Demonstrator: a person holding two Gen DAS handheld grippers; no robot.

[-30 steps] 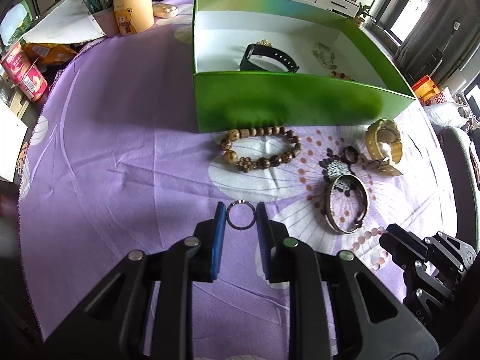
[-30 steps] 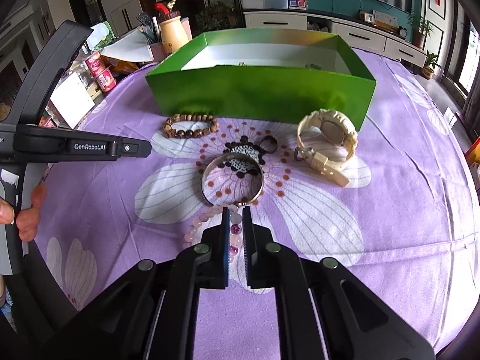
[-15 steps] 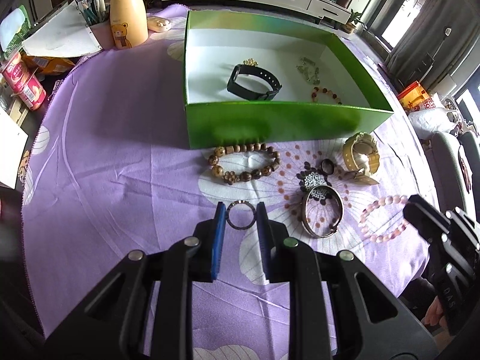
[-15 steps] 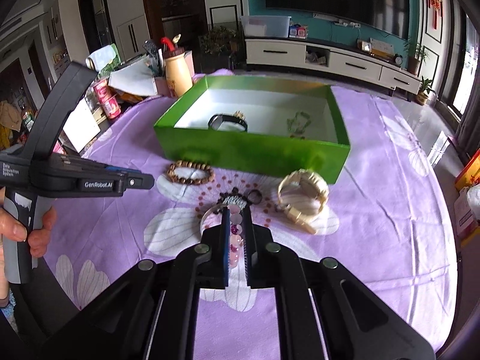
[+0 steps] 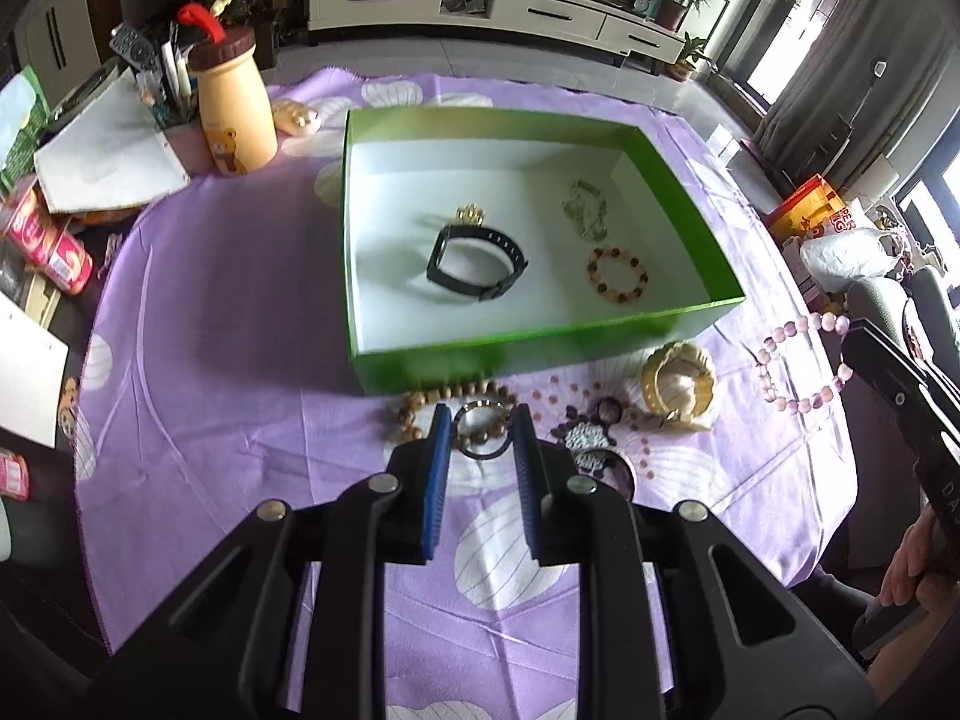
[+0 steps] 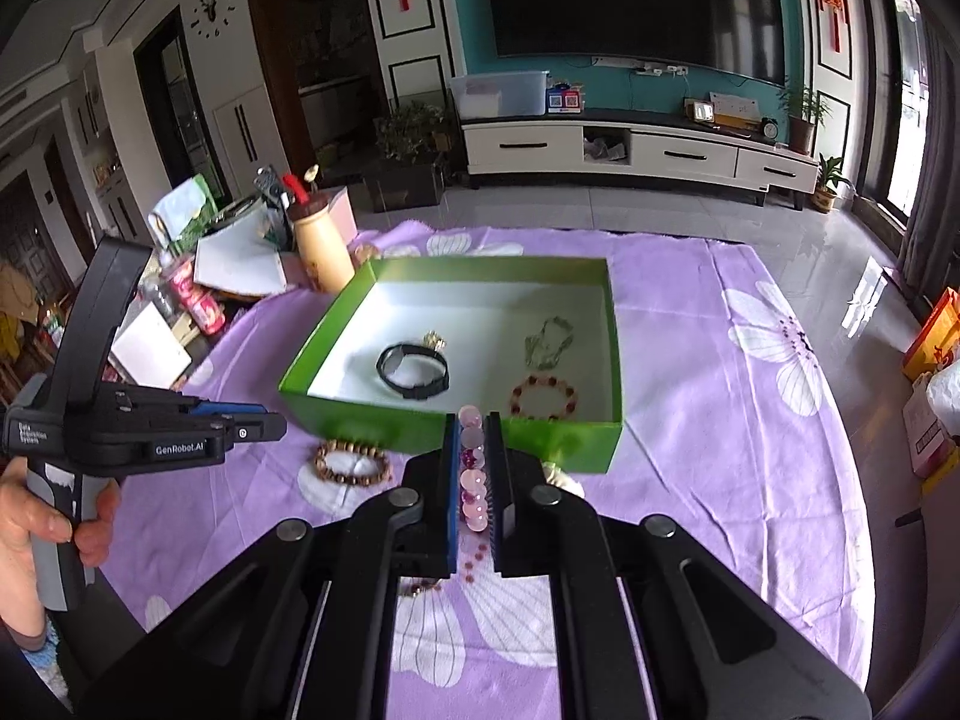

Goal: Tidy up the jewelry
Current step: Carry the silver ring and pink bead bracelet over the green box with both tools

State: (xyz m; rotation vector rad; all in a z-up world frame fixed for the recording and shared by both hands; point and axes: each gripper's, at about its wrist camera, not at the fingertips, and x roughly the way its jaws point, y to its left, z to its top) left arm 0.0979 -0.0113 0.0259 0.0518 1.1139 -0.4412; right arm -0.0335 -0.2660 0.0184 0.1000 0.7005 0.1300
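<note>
My left gripper (image 5: 480,429) is shut on a thin metal ring (image 5: 482,427), held in the air above the purple cloth. My right gripper (image 6: 472,441) is shut on a pink bead bracelet (image 6: 472,480), which dangles at the right of the left wrist view as a loop, the pink bead bracelet (image 5: 798,363). The green box (image 5: 672,186) lies ahead, holding a black watch (image 5: 477,264), a red bead bracelet (image 5: 618,275) and a pale chain (image 5: 585,213). On the cloth before it lie a wooden bead bracelet (image 5: 414,405) and a cream watch (image 5: 678,384).
A yellow bear bottle (image 5: 234,108), papers and red cans (image 5: 51,240) crowd the table's left end. A metal bangle (image 5: 606,468) and dark brooch (image 5: 591,432) lie near my left fingers. A person's hand (image 6: 36,516) grips the left tool.
Both grippers have risen from the cloth, each carrying its piece. The pink bracelet has left the table and now hangs in the air. The box interior has come into fuller view.
</note>
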